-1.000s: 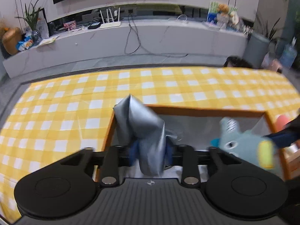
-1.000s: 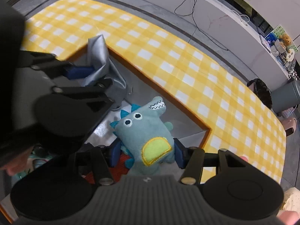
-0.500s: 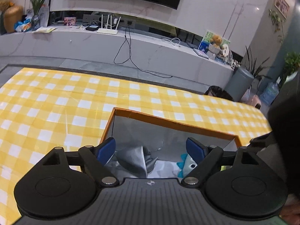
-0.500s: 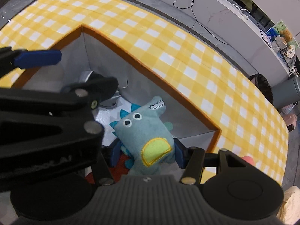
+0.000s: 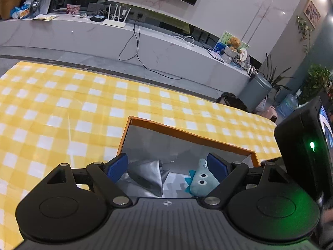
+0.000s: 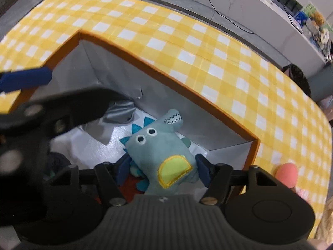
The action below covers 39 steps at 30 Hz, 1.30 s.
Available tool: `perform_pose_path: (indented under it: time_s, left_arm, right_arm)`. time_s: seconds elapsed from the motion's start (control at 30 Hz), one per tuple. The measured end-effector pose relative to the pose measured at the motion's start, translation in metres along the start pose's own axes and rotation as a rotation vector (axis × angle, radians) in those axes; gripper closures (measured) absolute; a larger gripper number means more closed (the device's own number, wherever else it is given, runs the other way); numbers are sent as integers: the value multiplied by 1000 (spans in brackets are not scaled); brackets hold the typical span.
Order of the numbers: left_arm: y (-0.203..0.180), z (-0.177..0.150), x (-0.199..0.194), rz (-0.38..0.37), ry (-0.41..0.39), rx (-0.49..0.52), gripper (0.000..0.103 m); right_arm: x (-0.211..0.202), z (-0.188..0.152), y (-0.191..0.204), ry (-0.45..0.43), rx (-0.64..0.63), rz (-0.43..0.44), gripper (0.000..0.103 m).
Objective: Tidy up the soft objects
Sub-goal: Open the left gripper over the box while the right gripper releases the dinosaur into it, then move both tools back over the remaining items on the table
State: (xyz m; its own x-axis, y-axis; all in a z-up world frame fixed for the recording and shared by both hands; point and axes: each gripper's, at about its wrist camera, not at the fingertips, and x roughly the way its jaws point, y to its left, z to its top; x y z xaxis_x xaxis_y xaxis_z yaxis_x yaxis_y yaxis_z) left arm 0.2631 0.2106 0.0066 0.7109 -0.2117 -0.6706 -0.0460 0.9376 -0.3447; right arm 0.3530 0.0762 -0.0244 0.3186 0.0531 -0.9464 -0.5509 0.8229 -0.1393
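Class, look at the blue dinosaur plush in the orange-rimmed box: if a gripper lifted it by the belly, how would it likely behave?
The blue dinosaur plush looks like stitched, stuffed fabric, so it would probably squash and droop rather than stay stiff. It seems light for its size. Its flat body is unlikely to roll.

The left gripper [image 5: 167, 163] and the right gripper [image 6: 161, 167] look alike: black ribbed housings, two round black discs on each, silver screw heads at the linkage pivots, and blue pads on the fingers [image 5: 117, 164] (a green indicator light glows on the neighbouring unit).
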Motion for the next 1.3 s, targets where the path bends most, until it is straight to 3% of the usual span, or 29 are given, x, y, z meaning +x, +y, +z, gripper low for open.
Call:
perform_pose_path:
  time_s: [0.13, 0.33, 0.63, 0.8, 0.93, 1.1, 1.3]
  left_arm:
    - [-4, -1, -4, 18, -24, 32, 3]
    - [-4, 3, -3, 18, -32, 21, 3]
    - [-2, -1, -25, 21, -93, -1, 2]
    - [-12, -3, -59, 26, -167, -12, 2]
    - [-32, -8, -94, 1, -220, -3, 2]
    - [-68, -23, -133, -32, -241, 44, 2]
    - [-105, -49, -156, -84, -204, 64, 2]
  right_arm:
    - [-3, 1, -1, -15, 17, -3, 20]
    - [-21, -3, 4, -79, -32, 23, 10]
    - [-58, -4, 5, -153, -16, 77, 8]
    - [-108, -21, 12, -250, -62, 102, 6]
    - [-159, -51, 14, -370, -91, 117, 6]
    - [-217, -113, 14, -491, -145, 87, 5]
    - [-264, -201, -11, -591, -108, 44, 5]
